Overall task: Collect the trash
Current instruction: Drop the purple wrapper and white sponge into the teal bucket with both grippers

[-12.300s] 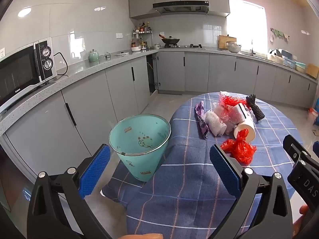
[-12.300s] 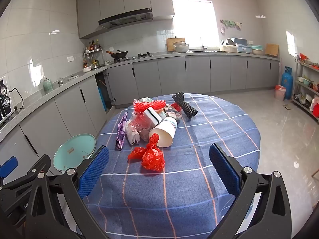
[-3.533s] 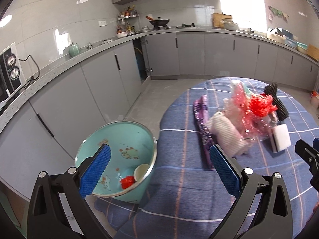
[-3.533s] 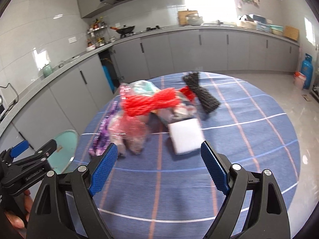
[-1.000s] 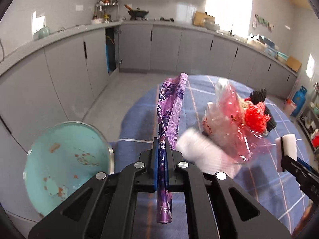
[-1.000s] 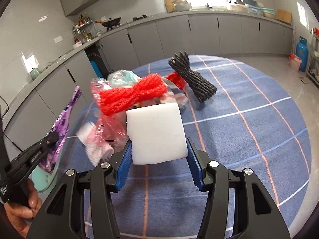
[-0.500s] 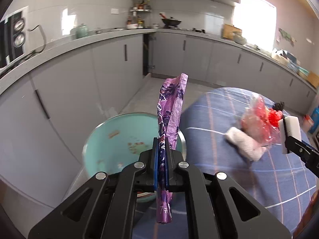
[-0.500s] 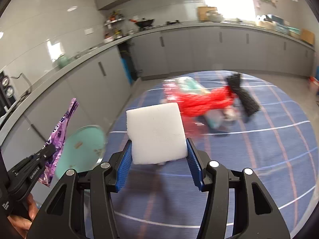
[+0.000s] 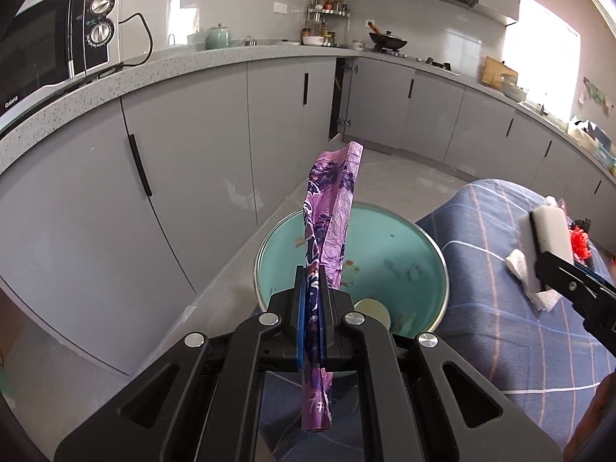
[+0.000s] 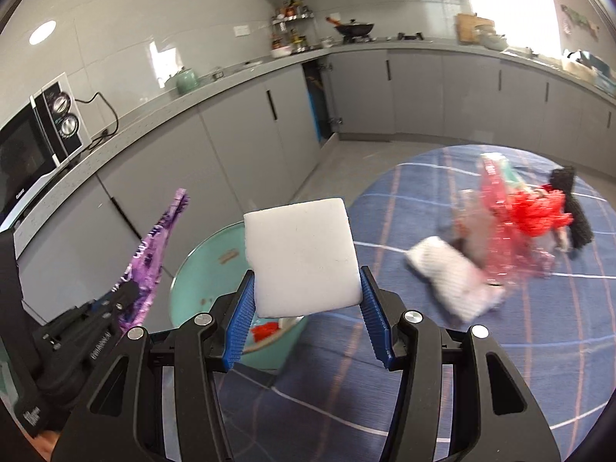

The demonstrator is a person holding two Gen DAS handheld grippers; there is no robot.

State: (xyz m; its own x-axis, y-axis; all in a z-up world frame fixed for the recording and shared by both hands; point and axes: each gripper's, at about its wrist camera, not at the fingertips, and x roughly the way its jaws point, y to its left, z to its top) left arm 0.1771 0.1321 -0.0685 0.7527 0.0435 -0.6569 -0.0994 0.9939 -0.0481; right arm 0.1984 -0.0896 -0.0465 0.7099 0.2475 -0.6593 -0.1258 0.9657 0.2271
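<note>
My left gripper [image 9: 312,300] is shut on a long purple wrapper [image 9: 331,215] and holds it over the teal trash bin [image 9: 404,254], which stands on the floor beside the table. A paper cup [image 9: 371,310] lies inside the bin. My right gripper [image 10: 304,308] is shut on a white foam block [image 10: 302,256] and holds it above the bin's [image 10: 200,269] right edge. The block also shows in the left wrist view [image 9: 546,236]. Red trash [image 10: 265,331] lies in the bin. More trash stays on the table: a white wad [image 10: 450,277], a pink bag [image 10: 500,223], red netting [image 10: 539,208], black netting [image 10: 573,208].
The round table has a blue checked cloth [image 10: 462,365]. Grey cabinets [image 9: 200,146] and a counter with a microwave [image 9: 50,50] run along the left, close behind the bin. The floor [image 9: 404,177] between cabinets and table is bare.
Both grippers have swung left from the table toward the bin. The purple wrapper and the white block now hang over the bin.
</note>
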